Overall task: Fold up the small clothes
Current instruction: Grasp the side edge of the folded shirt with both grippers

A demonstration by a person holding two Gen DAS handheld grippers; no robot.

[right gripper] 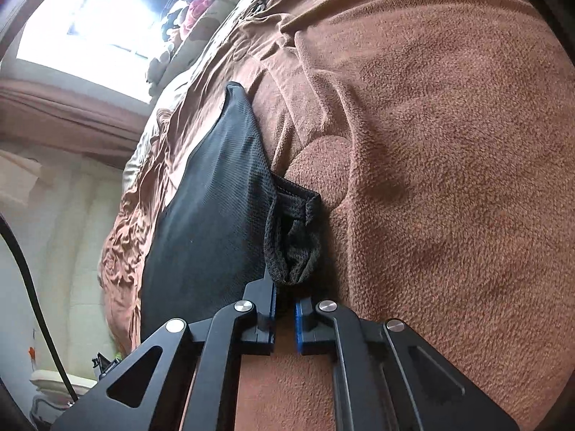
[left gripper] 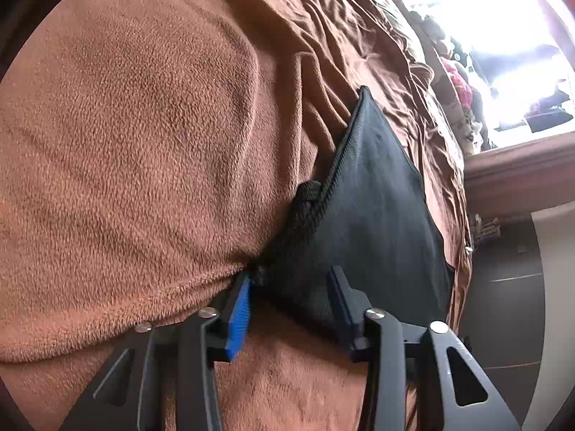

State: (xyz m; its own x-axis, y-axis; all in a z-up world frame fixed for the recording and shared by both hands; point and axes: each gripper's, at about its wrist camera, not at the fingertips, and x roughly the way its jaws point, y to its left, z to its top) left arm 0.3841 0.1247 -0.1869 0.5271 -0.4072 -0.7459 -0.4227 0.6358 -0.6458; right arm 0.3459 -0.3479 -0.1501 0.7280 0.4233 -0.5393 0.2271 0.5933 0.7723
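A black mesh garment (left gripper: 370,215) lies flat on a brown fleece blanket (left gripper: 143,143) that covers a bed. My left gripper (left gripper: 291,273) is open, its jaws set wide over the garment's near corner. The blue left pad (left gripper: 239,309) touches the bunched hem there, and the other pad stands apart on the flat cloth. In the right wrist view the same garment (right gripper: 208,215) has a crumpled mesh fold (right gripper: 293,244) at its near edge. My right gripper (right gripper: 285,289) is shut on the lower end of that fold, just above the blanket (right gripper: 431,179).
A rumpled brown sheet (left gripper: 377,36) runs beyond the garment to the bed's edge. A bright window (right gripper: 107,18) and a pile of soft toys and clothes (right gripper: 194,10) lie at the far end. Dark floor tiles (left gripper: 510,287) show beside the bed. A black cable (right gripper: 32,287) hangs at the left.
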